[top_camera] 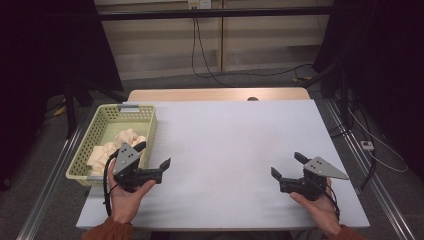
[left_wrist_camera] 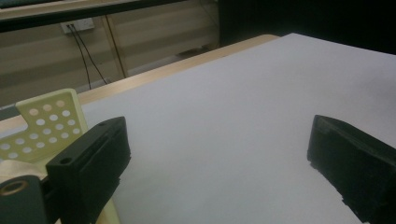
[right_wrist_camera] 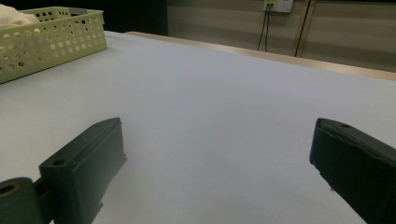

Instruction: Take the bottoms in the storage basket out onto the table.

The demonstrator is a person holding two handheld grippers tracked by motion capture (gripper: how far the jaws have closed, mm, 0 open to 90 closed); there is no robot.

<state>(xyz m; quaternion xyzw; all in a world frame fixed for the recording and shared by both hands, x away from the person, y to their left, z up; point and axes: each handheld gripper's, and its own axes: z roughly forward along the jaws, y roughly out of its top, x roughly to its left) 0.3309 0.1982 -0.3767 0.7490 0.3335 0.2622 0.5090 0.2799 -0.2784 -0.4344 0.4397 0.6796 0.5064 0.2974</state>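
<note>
Both jaws are held released. The pale cloth [top_camera: 116,148] in the basket [top_camera: 148,131], beside the left gripper [top_camera: 156,155], is probably soft, light; a raised fold is best pinched.

R gripper [right_wrist_camera: 217,163] jaws spread wide, nothing btwn, low over white tabletop [right_wrist_camera: 224,93]. Pale green perforated basket [right_wrist_camera: 51,39] at 10 o'clock, cream cloth [right_wrist_camera: 14,17] inside. Wall socket [right_wrist_camera: 279,4] w/ cables at 1 o'clock.

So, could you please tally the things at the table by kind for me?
Grippers: 2, left gripper and right gripper, both open.
Baskets: 1, pale green basket.
Cream cloth heaps: 1, cloth pile in it; pieces uncountable.
Total: 4.
</note>
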